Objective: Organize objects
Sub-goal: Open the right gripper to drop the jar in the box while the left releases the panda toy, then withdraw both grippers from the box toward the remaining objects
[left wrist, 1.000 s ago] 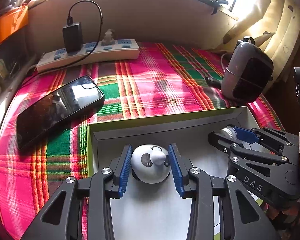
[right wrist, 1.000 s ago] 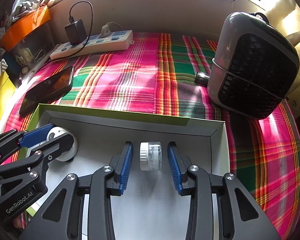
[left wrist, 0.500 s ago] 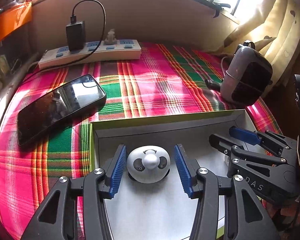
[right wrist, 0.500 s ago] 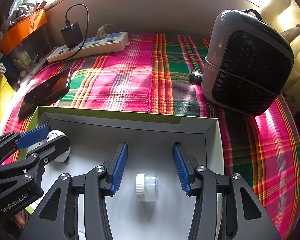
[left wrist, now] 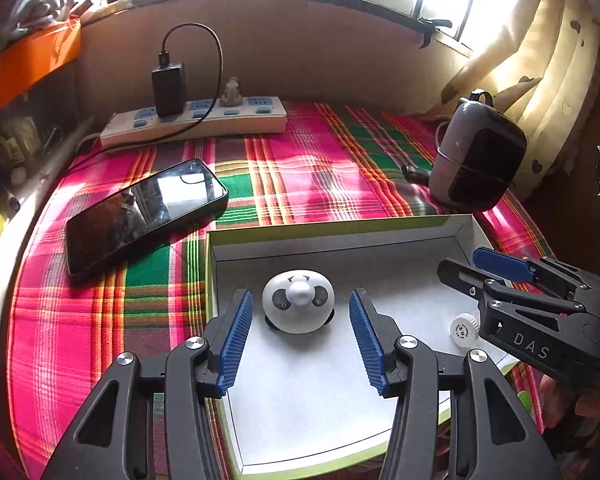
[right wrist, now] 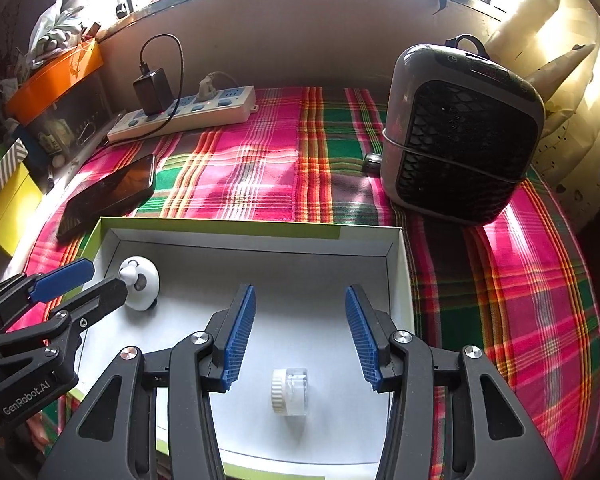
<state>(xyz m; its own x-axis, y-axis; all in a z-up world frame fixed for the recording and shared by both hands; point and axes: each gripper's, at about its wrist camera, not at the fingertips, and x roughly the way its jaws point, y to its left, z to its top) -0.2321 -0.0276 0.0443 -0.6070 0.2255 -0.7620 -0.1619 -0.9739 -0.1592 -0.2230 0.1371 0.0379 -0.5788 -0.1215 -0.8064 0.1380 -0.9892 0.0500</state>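
- Panda-faced white toy (left wrist: 298,307) sits upright on the white floor of a shallow green-edged box (left wrist: 332,227), toward the box's left side.
- Small clear jar (right wrist: 290,391) with a white ribbed lid lies on its side on the same floor, toward the box's near right part, well apart from the toy.
- Left gripper (left wrist: 300,336) hangs over the box with its 2 blue-padded jaws spread wide; the toy stands just past the pad tips, touching neither pad. These jaws have just been opening, and nothing is gripped.
- Right gripper (right wrist: 298,336) also has its jaws apart; the jar lies on the floor below and between them, free of both pads. These jaws too have opened within the last moment.
- Each gripper appears at the edge of the other's view, with black arms and a blue fingertip pad.
- Box rests on a plaid cloth (right wrist: 260,176) of pink, green and orange.
- Black phone (left wrist: 144,214) lies flat on the cloth, screen up, just beyond the box's far left corner.
- Grey heater (right wrist: 460,132) with a black grille stands beyond the box's far right corner.
- White power strip (left wrist: 196,122) lies along the back wall with a black charger (left wrist: 168,88) plugged in.
- Cream curtain (left wrist: 540,64) hangs at the far right below a bright window.
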